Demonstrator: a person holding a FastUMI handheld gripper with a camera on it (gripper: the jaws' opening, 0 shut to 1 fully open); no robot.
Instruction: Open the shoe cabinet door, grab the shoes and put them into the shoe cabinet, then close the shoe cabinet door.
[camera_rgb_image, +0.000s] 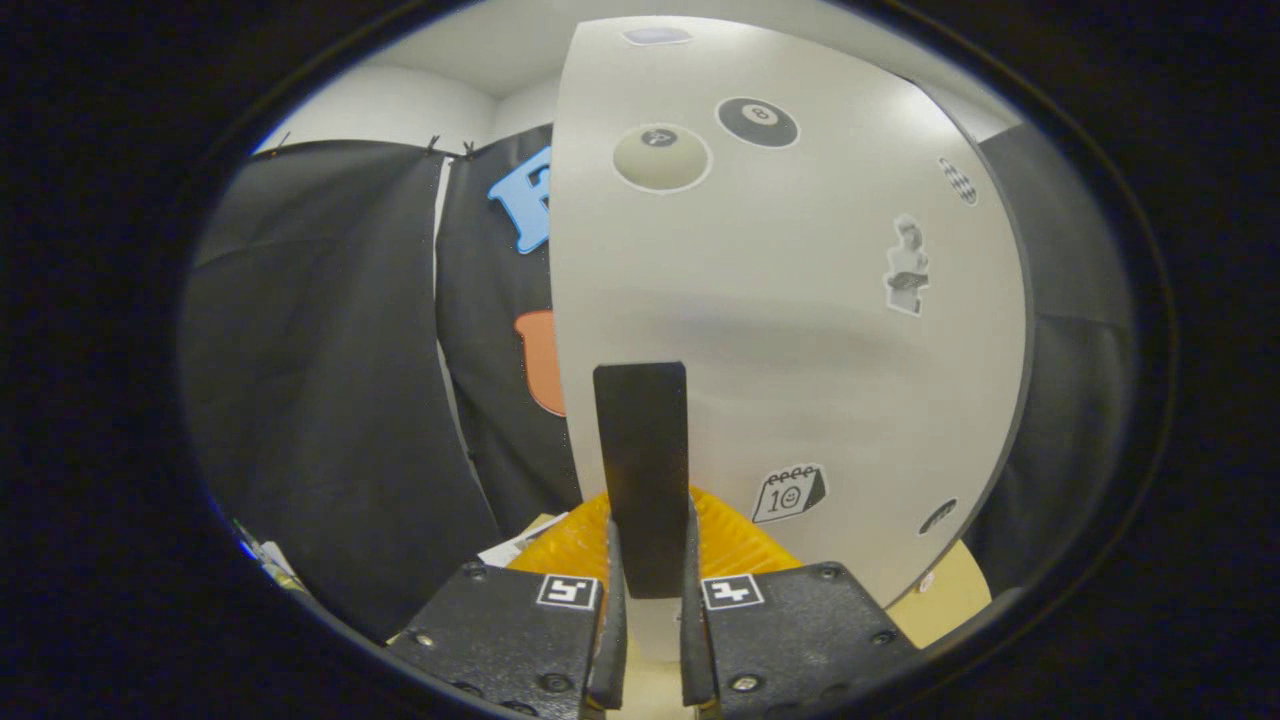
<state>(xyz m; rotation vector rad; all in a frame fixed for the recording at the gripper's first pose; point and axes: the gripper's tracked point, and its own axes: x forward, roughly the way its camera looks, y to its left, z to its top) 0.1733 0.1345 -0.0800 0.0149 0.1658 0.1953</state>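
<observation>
The white shoe cabinet door (800, 300), dotted with stickers, stands close in front of me with its left edge showing. A flat black handle (640, 430) sticks up from the door between my fingers. My gripper (650, 525) is shut on this handle, with one finger pressed against each side of its lower part. Low down, just beyond the fingers, lies an orange ribbed thing (740, 540); I cannot tell what it is.
Black cloth wall (330, 380) hangs to the left of the door and past its right edge. A tan surface (950, 595) shows under the door's lower right corner. Some white paper (515, 548) lies left of the orange thing.
</observation>
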